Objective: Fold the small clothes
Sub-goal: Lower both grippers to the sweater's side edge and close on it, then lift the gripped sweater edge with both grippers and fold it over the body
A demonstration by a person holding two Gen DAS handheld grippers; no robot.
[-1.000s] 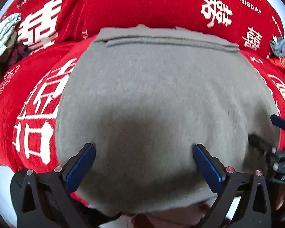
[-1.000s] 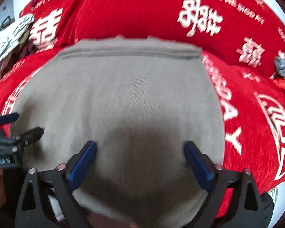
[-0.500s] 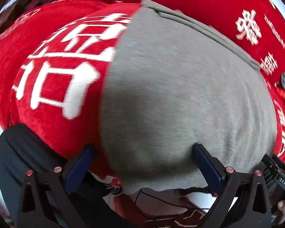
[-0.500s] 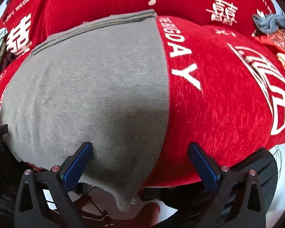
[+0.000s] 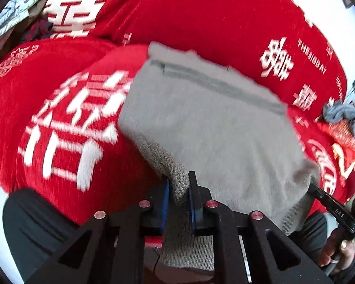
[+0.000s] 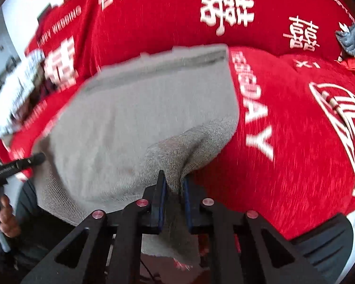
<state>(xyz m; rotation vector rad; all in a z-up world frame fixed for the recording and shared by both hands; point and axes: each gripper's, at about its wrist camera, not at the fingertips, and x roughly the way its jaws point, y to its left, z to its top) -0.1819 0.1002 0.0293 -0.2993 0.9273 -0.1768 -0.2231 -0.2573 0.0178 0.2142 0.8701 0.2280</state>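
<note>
A grey knit garment (image 5: pixel 213 123) lies spread on a red cover with white lettering (image 5: pixel 66 127); it also shows in the right wrist view (image 6: pixel 135 118). My left gripper (image 5: pixel 178 189) is shut on the garment's near left corner, which bunches up between the blue pads. My right gripper (image 6: pixel 172 187) is shut on the near right corner, also bunched. Each gripper shows at the edge of the other's view: the right gripper (image 5: pixel 331 208) and the left gripper (image 6: pixel 14 165).
A pale crumpled cloth (image 5: pixel 19 7) lies at the far left of the red cover. A grey-blue cloth (image 5: pixel 345 116) and red items lie at the far right; the grey-blue cloth also shows in the right wrist view (image 6: pixel 350 37). A black edge (image 6: pixel 319 243) runs under the cover's front.
Both grippers moved out from the garment's middle to its near corners and closed on them. The corners now lift and bunch between the pads.
</note>
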